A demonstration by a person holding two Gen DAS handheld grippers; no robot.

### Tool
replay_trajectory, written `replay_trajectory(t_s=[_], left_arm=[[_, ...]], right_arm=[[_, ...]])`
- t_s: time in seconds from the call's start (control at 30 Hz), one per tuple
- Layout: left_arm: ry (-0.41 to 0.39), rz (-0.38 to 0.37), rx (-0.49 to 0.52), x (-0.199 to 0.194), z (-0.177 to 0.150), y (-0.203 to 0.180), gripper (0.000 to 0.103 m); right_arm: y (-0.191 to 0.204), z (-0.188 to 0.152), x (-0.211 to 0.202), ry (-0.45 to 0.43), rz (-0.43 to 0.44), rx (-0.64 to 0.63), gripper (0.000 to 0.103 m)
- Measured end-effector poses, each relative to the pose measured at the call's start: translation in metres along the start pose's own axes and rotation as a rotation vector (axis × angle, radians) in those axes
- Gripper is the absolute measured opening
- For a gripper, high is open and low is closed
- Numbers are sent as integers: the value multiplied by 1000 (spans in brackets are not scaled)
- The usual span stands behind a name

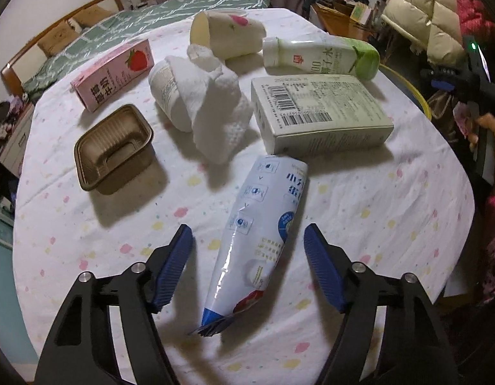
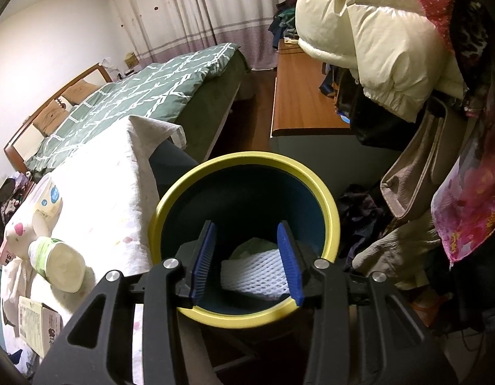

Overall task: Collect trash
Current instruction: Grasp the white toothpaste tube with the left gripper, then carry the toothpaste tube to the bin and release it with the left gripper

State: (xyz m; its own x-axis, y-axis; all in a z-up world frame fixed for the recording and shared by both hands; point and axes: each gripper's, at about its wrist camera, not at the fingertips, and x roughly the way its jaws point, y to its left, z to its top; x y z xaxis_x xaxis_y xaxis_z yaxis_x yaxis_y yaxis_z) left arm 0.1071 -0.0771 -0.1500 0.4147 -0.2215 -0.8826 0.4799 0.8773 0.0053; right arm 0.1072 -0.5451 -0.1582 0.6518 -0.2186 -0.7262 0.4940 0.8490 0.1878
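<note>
Low in the left wrist view, the left gripper (image 1: 249, 258) stands wide astride the white-and-blue crumpled plastic pouch (image 1: 260, 231) on the table, untouched. Close squarely across its flattened middle. The right gripper (image 2: 247, 256) hangs half-open, empty, over the yellow-rimmed bin (image 2: 334, 211).

Bare cloth flanks the white pouch (image 1: 263, 234); ahead, the carton (image 1: 318, 112) and paper towel (image 1: 215, 109) crowd the table (image 1: 391, 211).
</note>
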Motion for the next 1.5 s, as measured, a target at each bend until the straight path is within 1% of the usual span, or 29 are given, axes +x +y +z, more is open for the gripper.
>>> replay_trajectory(t_s=[0.07, 0.13, 0.27, 0.33, 0.4, 0.57, 0.8, 0.9, 1.1, 1.17, 1.27, 1.33, 1.43, 1.5], left_arm=[[-2, -1, -1, -1, 0, 2, 63], [-3, 1, -10, -2, -1, 5, 54], [-2, -18, -34, -7, -3, 11, 43], [1, -19, -41, -9, -4, 13, 33], [2, -31, -50, -11, -5, 12, 33], [-26, -31, -38, -27, -3, 6, 33], [-96, -36, 8, -57, 15, -14, 33], [-132, -56, 48, -65, 33, -30, 33], [-180, -145, 120, -59, 83, -75, 33], [-180, -202, 137, -50, 104, -95, 33], [-175, -250, 153, -38, 131, -121, 33], [-173, -287, 175, -28, 152, -146, 33], [-161, -311, 203, -10, 180, -181, 33], [-146, -322, 215, 3, 194, -199, 33]], right_arm=[[1, -1, 0, 0, 4, 0, 39], [2, -2, -1, 1, 8, 0, 39], [4, -5, -2, 2, 17, -2, 41], [4, -6, -2, 5, 22, -1, 41], [4, -8, -2, 8, 26, 0, 41], [0, -10, -5, 6, 32, 7, 41], [-2, -12, -14, -9, 42, 9, 41], [-4, -14, -21, -20, 39, 3, 41], [-16, -18, -42, -43, 9, -25, 42], [-22, -20, -49, -49, 1, -37, 43], [-34, -22, -60, -67, -26, -49, 44], [-42, -23, -67, -77, -43, -53, 45], [-54, -27, -75, -82, -60, -60, 48], [-63, -29, -78, -81, -66, -59, 48]])
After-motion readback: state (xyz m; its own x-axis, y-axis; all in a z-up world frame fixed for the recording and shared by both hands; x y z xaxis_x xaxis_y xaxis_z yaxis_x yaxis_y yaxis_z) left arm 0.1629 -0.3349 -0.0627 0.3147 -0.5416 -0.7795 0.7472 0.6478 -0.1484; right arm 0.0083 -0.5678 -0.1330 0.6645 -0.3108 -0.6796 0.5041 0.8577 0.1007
